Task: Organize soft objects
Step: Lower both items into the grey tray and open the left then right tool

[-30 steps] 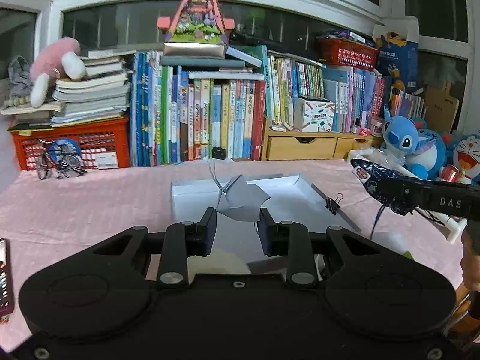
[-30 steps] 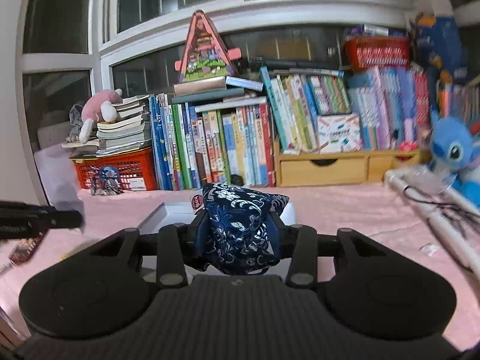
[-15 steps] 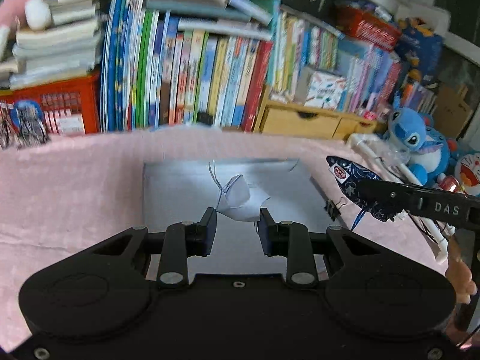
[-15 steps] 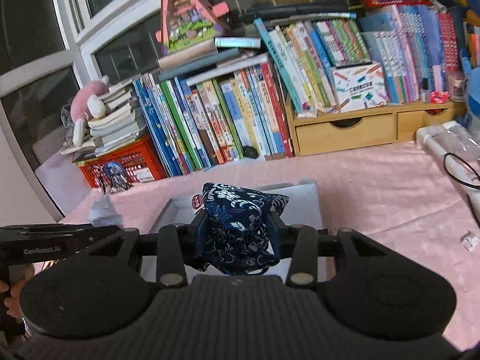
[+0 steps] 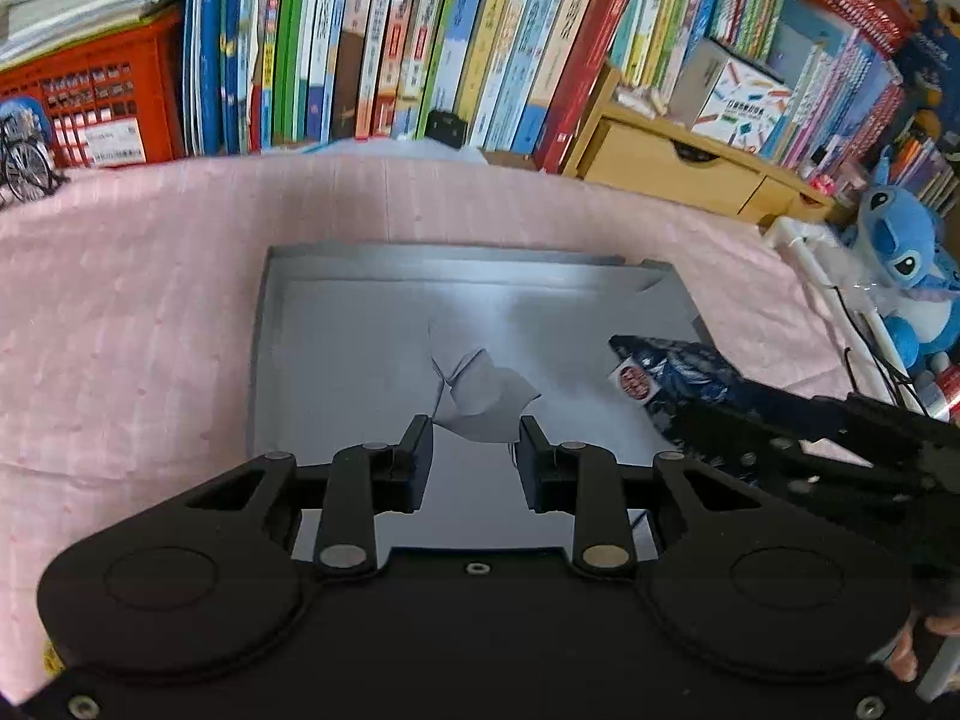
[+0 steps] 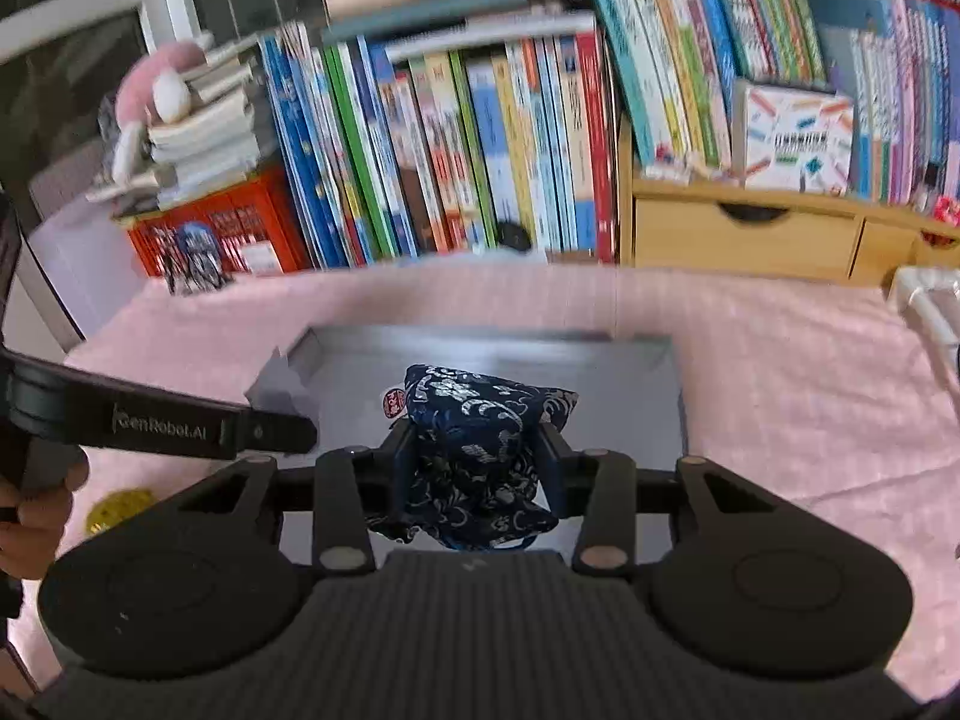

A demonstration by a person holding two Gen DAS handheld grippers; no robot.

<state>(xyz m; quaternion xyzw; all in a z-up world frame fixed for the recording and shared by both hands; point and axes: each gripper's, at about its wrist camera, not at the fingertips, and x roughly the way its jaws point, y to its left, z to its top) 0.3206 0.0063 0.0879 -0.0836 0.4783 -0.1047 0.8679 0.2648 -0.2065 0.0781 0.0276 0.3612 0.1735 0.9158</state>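
Pouch [image 6: 480, 444] (navy, white floral print) pinched in right tool [image 6: 474, 468]; left tool [image 5: 474, 450] pinches pale crumpled cloth [image 5: 486, 402].

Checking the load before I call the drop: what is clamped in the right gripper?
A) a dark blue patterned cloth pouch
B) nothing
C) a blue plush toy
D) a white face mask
A: the right gripper has its fingers pressed on both sides of the dark blue patterned cloth pouch, above the grey tray.

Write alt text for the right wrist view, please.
The right gripper holds a dark blue patterned pouch over a grey tray on a pink cloth. Books stand behind.
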